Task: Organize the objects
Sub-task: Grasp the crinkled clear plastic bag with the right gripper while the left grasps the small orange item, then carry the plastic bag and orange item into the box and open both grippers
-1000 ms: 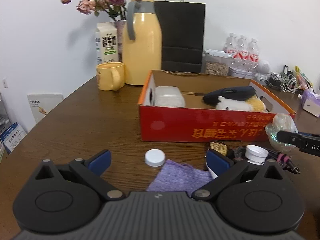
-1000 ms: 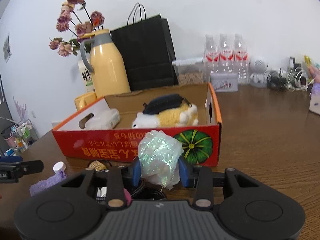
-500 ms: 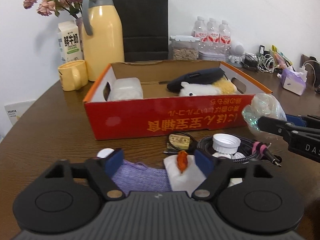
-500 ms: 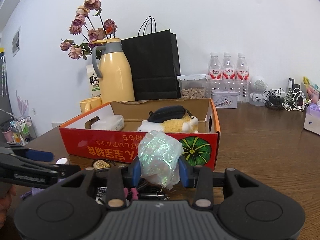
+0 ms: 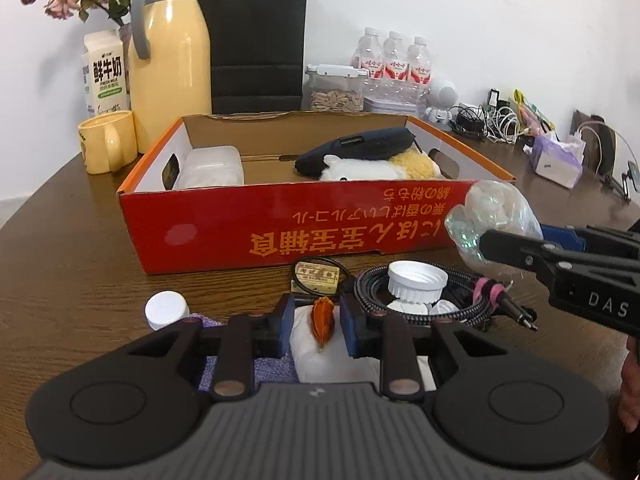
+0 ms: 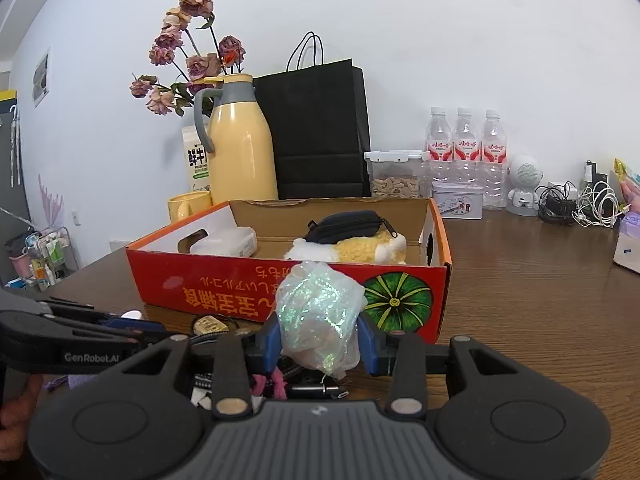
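Note:
A red cardboard box (image 5: 280, 232) (image 6: 248, 280) stands on the wooden table and holds a white plastic case (image 5: 210, 166), a dark pouch (image 5: 356, 148) and a plush toy (image 5: 380, 168). My left gripper (image 5: 318, 324) is shut on a white packet with an orange piece (image 5: 322, 320), just in front of the box. My right gripper (image 6: 318, 342) is shut on a crumpled iridescent bag (image 6: 320, 312) (image 5: 492, 216), held before the box's right front corner.
On the table before the box lie a purple cloth (image 5: 240, 364), a white cap (image 5: 166, 310), a small tag (image 5: 316, 276), a coiled cable (image 5: 460, 300) and a white lid (image 5: 416, 280). Behind stand a yellow jug (image 5: 170, 56), mug (image 5: 106, 146), black bag (image 5: 256, 40) and bottles (image 5: 394, 64).
My left gripper moved right from the purple cloth and closed on the white packet. My right gripper rose a little, still holding the iridescent bag.

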`<state>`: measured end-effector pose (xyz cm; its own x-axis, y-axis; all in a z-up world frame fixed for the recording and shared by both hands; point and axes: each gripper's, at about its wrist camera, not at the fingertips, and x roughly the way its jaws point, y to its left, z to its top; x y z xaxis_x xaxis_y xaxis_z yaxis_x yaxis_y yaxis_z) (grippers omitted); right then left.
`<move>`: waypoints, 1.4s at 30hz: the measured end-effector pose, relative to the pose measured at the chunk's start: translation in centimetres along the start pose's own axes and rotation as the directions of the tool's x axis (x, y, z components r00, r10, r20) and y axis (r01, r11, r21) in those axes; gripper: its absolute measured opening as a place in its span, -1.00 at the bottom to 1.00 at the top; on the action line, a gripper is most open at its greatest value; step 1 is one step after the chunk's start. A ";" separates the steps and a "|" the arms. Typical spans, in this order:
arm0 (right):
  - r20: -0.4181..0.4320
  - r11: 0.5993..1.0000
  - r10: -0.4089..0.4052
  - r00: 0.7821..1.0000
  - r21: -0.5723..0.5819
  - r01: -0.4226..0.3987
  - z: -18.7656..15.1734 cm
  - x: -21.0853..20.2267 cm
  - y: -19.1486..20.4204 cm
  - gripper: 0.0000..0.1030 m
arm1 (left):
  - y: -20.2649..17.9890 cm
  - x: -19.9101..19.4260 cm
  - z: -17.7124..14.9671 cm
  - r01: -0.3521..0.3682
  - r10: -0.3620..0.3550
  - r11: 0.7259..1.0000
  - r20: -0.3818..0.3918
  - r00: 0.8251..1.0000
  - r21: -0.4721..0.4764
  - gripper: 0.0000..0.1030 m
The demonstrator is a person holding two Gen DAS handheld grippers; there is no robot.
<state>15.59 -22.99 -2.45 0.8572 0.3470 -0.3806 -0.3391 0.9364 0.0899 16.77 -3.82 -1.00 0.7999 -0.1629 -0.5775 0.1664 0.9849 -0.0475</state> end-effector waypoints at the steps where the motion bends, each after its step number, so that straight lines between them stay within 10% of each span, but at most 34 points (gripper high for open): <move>1: 0.000 1.000 0.000 1.000 0.000 0.000 0.0 0.0 0.0 -0.27 | -0.1 0.0 0.0 -0.004 0.004 1.000 0.000 1.000 0.003 -0.65; 27: 0.116 0.994 0.082 0.990 -0.085 -0.072 4.2 -0.8 3.2 -0.27 | 2.5 -3.3 4.8 -0.069 0.071 0.997 0.201 0.977 -0.015 -0.75; 42: 0.066 0.989 0.093 0.993 -0.122 -0.085 9.4 8.0 7.1 -0.27 | 4.7 0.6 9.8 -0.107 0.134 0.987 0.253 0.958 -0.118 -0.75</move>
<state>23.66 -13.03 3.80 0.8455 0.4357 -0.3088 -0.4555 0.8902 0.0086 23.75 0.18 6.41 0.9345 -0.0386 -0.3539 0.0104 0.9966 -0.0811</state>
